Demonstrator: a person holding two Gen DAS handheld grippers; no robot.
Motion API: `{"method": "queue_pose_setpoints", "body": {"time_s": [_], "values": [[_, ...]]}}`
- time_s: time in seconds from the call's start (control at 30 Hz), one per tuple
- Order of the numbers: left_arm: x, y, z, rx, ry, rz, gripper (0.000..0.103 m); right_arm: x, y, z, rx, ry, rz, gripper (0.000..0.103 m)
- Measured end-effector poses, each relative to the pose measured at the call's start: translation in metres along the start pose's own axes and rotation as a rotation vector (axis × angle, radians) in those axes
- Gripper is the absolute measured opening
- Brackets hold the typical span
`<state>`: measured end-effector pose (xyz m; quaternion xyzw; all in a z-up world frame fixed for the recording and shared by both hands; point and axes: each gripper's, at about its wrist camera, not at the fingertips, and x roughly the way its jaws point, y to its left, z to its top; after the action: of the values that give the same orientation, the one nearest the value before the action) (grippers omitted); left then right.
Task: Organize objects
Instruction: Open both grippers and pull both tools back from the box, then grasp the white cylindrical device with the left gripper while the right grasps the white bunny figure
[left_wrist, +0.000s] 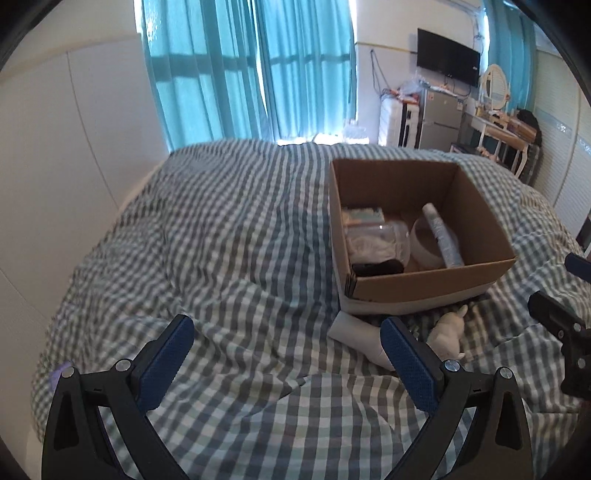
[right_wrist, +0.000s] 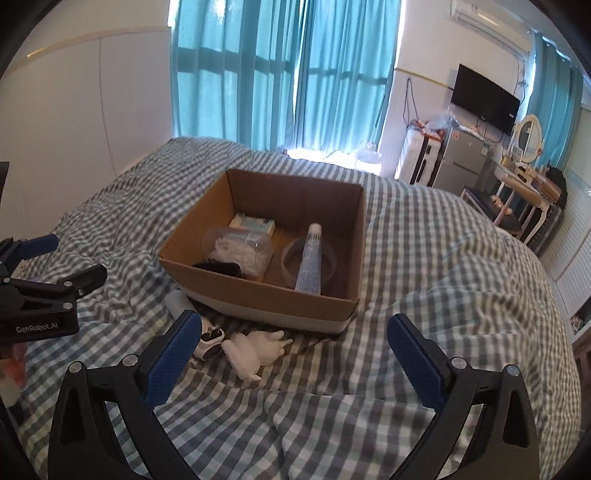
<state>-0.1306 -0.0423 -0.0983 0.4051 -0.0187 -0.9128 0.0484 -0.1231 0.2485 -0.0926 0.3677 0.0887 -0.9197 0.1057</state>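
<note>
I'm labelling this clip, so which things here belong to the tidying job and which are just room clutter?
Part of the job:
- open brown cardboard box on the bed
- white plush animal toy lying on the bed in front of the box
- small white gadget with dark eyes beside the toy
- both tongs, left and right, open

Just lying about:
- black wall television
- white suitcase
- oval white-framed mirror

teal curtains (right_wrist: 284, 74) backlit at top centre; wall-mounted tv (right_wrist: 485, 99) upper right; checked bed cover (right_wrist: 424, 258) fills the lower frame.
</note>
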Motion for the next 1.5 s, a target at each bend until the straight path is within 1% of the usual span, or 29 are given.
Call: {"method": "queue_pose_setpoints", "body": {"time_s": [0.1, 0.2, 0.27, 0.33, 0.43, 0.57, 0.63, 0.77, 0.8, 0.83, 0.9, 0.93, 1.07, 1.2, 1.27, 1.37, 1.43, 1.5], "values": [[0.023, -0.003, -0.011, -0.010, 0.032, -0.002, 0.103, 0.024, 0.002, -0.007, 0.021, 0.045, 0.030, 0.101], [0.048, -0.009, -0.025, 0.016, 0.086, 0.020, 0.103, 0.045, 0.006, -0.015, 0.023, 0.093, 0.036, 0.101], [0.060, -0.011, -0.031, 0.027, 0.124, 0.022, 0.103, 0.061, 0.006, -0.022, 0.036, 0.131, 0.052, 0.101], [0.066, -0.011, -0.036, 0.032, 0.145, 0.015, 0.103, 0.076, 0.006, -0.027, 0.057, 0.172, 0.080, 0.101], [0.071, -0.010, -0.040, 0.032, 0.156, 0.002, 0.103, 0.090, 0.008, -0.031, 0.075, 0.204, 0.106, 0.101], [0.078, -0.012, -0.044, 0.039, 0.183, -0.002, 0.103, 0.107, 0.010, -0.030, 0.106, 0.228, 0.112, 0.100], [0.080, -0.012, -0.045, 0.039, 0.190, -0.007, 0.103, 0.118, 0.013, -0.032, 0.114, 0.259, 0.105, 0.091], [0.080, -0.011, -0.044, 0.031, 0.196, -0.011, 0.103, 0.136, 0.014, -0.040, 0.124, 0.327, 0.115, 0.083], [0.080, -0.011, -0.044, 0.031, 0.197, -0.011, 0.103, 0.137, 0.015, -0.041, 0.120, 0.333, 0.118, 0.079], [0.081, -0.011, -0.044, 0.031, 0.198, -0.012, 0.103, 0.137, 0.017, -0.043, 0.113, 0.338, 0.123, 0.073], [0.081, -0.011, -0.044, 0.032, 0.198, -0.013, 0.103, 0.139, 0.018, -0.045, 0.110, 0.349, 0.144, 0.066], [0.080, -0.011, -0.044, 0.031, 0.198, -0.014, 0.103, 0.138, 0.018, -0.046, 0.112, 0.350, 0.148, 0.062], [0.079, -0.013, -0.044, 0.038, 0.203, -0.010, 0.103, 0.124, 0.012, -0.049, 0.124, 0.320, 0.141, 0.062], [0.072, -0.024, -0.039, 0.058, 0.190, 0.012, 0.103, 0.097, 0.005, -0.053, 0.123, 0.267, 0.110, 0.062], [0.070, -0.028, -0.035, 0.034, 0.187, 0.015, 0.103, 0.086, -0.001, -0.054, 0.130, 0.242, 0.096, 0.062], [0.073, -0.041, -0.029, -0.020, 0.199, -0.062, 0.103, 0.071, -0.011, -0.056, 0.145, 0.208, 0.069, 0.062], [0.077, -0.057, -0.028, 0.004, 0.210, -0.097, 0.103, 0.066, -0.021, -0.055, 0.167, 0.199, 0.063, 0.062], [0.082, -0.072, -0.027, 0.057, 0.214, -0.084, 0.103, 0.064, -0.026, -0.056, 0.188, 0.199, 0.064, 0.062]]}}
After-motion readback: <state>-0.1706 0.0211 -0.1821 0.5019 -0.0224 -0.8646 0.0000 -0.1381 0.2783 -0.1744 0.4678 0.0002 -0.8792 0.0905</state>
